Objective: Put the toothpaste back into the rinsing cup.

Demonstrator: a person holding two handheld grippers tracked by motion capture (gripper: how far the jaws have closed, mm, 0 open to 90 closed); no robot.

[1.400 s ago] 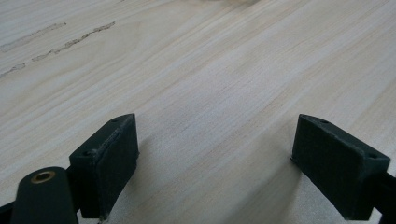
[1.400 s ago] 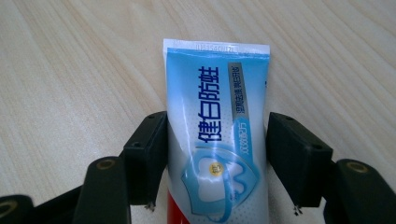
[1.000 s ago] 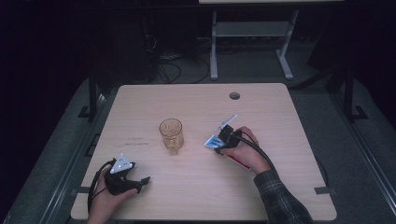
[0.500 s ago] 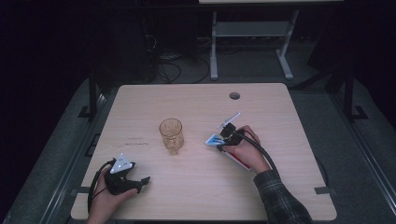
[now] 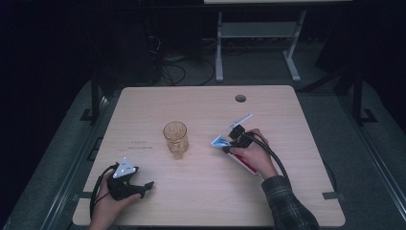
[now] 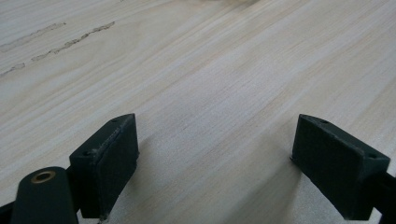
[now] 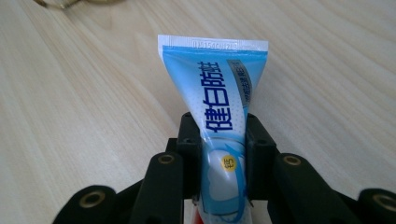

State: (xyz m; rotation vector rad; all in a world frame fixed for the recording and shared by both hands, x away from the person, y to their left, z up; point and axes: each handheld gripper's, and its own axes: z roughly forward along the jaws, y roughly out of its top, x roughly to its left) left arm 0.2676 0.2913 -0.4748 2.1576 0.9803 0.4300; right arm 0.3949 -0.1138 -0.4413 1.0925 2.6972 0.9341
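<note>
Blue-and-white toothpaste tube [image 7: 219,107] sat clamped between the right gripper [image 7: 223,149] jaws, crimped end pointing away, Chinese characters along it. The left gripper [image 6: 217,154] stood spread, nothing between.

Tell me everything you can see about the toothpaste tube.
The toothpaste tube is soft plastic, blue and white, with dark blue Chinese characters, a small yellow dot, and some red near its lower end. Its flat crimped end points away from the right gripper, whose two black jaws are shut on its middle. In the high view the tube sits at the gripper's tip over the wooden table, right of the amber glass, apart from it. Its cap is hidden.
</note>
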